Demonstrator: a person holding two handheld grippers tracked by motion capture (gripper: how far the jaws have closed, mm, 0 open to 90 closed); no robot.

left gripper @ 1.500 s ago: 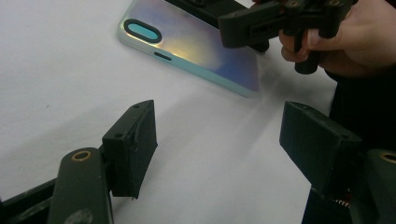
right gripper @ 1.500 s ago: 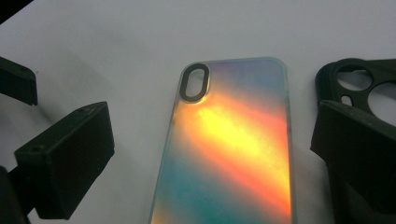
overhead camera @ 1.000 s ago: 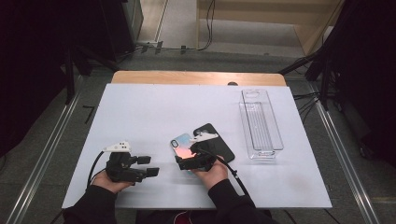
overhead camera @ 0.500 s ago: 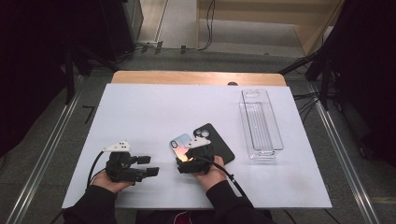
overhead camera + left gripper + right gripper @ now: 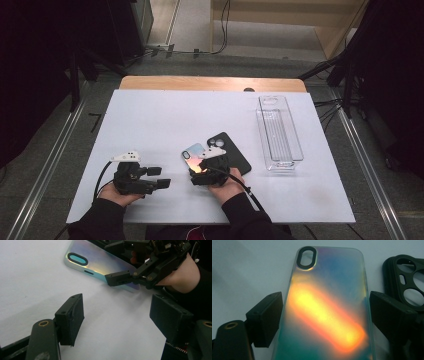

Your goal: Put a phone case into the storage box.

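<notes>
An iridescent phone case (image 5: 192,152) lies back-up on the white tabletop (image 5: 150,115), with its camera cutout at the far end. Its near end sits between the jaws of my right gripper (image 5: 199,170), which have just been closing; in the right gripper view both pads (image 5: 265,320) touch the long edges of the case (image 5: 327,290). A black phone case (image 5: 234,152) lies just right of it. My left gripper (image 5: 159,177) rests on the table to the left, open and holding nothing, pointing toward the iridescent case (image 5: 100,262).
A clear plastic tray (image 5: 280,135) stands at the right of the table, beyond the black case (image 5: 407,290). A wooden strip (image 5: 210,83) runs along the far edge. Cables trail from both grippers toward the person.
The right gripper's jaws have narrowed onto the iridescent case's near end. The black case sits a little farther right of it than before. Both hands stayed in place.
</notes>
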